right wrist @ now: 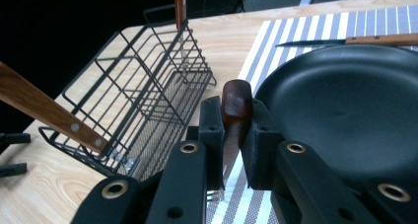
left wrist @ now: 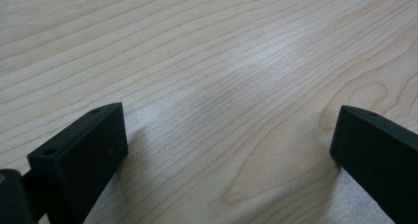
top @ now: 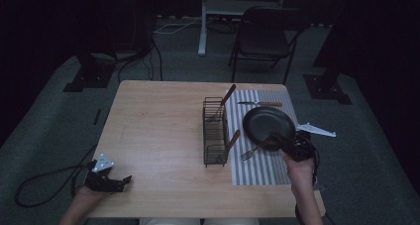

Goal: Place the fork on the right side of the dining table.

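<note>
Wooden and reddish-brown, the handle of a slotted spatula (right wrist: 236,105) is pinched between the jaws of the right gripper (right wrist: 236,128), which are closed tight on its end; in the high view the spatula (top: 253,149) lies low over the striped placemat (top: 257,170), its metal head pointing toward the wire rack (top: 214,131) and its handle at the near rim of the black frying pan (top: 267,122). The pan sits on the mat, with a wood-handled knife (top: 260,104) lying just beyond it. Two more wooden-handled utensils stand tilted in the rack — one at its far end (top: 225,98), one at its near end (top: 232,140). Well apart, at the table's (top: 158,126) near left corner, the left gripper (top: 110,181) rests low over bare wood, its jaws spread wide with nothing between them.
</note>
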